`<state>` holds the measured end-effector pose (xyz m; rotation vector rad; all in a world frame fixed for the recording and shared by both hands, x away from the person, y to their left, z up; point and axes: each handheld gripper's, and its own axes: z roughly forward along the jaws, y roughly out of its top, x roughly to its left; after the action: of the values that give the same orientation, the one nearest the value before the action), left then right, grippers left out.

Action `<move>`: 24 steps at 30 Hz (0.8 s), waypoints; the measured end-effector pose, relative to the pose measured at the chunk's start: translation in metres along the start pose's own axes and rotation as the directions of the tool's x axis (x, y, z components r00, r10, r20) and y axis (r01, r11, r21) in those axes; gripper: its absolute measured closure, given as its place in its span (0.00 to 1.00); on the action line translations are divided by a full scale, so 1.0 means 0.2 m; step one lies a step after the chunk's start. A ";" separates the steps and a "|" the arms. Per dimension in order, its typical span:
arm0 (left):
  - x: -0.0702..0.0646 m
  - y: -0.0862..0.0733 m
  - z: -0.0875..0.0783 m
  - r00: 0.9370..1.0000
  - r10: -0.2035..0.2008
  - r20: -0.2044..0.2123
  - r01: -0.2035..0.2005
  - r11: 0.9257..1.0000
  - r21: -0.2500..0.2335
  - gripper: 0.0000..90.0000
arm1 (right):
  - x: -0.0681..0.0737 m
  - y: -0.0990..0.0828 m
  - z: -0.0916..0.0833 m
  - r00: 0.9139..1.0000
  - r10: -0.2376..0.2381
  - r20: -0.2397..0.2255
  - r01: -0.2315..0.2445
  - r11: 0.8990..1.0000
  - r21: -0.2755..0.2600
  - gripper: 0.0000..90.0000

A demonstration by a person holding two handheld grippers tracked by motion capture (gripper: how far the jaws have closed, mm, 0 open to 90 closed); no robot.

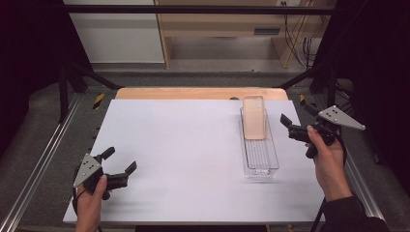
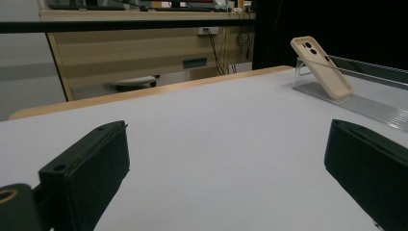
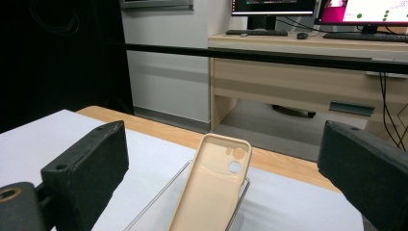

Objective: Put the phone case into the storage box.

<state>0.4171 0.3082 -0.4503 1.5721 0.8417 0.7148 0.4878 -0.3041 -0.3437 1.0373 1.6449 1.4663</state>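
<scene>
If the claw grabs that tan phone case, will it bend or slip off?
The phone case is an open, hollow shell, so it is probably light and may flex when squeezed. It leans tilted on the clear stand, so a push could likely slide or tip it. Its matte surface looks grippy rather than slippery.

Left tongs [image 1: 120,160] agape, hand-held low; right tongs [image 1: 297,114] agape, raised.

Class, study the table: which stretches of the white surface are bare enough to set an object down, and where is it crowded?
Bare: the broad middle between the left gripper and the clear tray, plus the far left. Crowded: the right side, where the tray holds a leaning beige phone case beside the right gripper.
</scene>
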 end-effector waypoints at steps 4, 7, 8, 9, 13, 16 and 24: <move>-0.01 -0.01 0.00 1.000 0.005 0.004 -0.005 1.000 0.002 0.02 | -0.01 -0.03 -0.02 1.000 -0.004 0.004 0.004 1.000 0.002 0.05; -0.01 -0.02 0.01 1.000 0.008 0.005 -0.008 1.000 0.013 0.02 | -0.01 -0.05 -0.03 1.000 -0.001 0.007 0.001 1.000 0.007 0.05; -0.01 -0.02 0.01 1.000 0.011 0.007 -0.011 1.000 0.017 0.02 | -0.01 -0.05 -0.03 1.000 -0.001 0.007 0.000 1.000 0.005 0.05; -0.02 -0.02 0.02 1.000 0.015 0.011 -0.015 1.000 0.020 0.02 | -0.01 -0.05 -0.03 1.000 -0.002 0.007 0.002 1.000 0.008 0.05; -0.04 -0.02 0.02 1.000 0.017 0.018 -0.017 1.000 0.020 0.02 | -0.01 -0.07 -0.05 1.000 -0.001 0.007 0.001 1.000 0.006 0.05; -0.04 -0.03 0.03 1.000 0.018 0.020 -0.018 1.000 0.022 0.02 | -0.01 -0.09 -0.06 1.000 0.001 0.002 -0.001 1.000 0.005 0.05; -0.05 -0.03 0.03 0.999 0.024 0.026 -0.025 1.000 0.019 0.02 | -0.01 -0.12 -0.09 1.000 0.012 -0.002 -0.012 1.000 -0.003 0.05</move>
<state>0.4159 0.2963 -0.4566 1.6085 0.8138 0.7041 0.4699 -0.3153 -0.3653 1.0461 1.6403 1.4771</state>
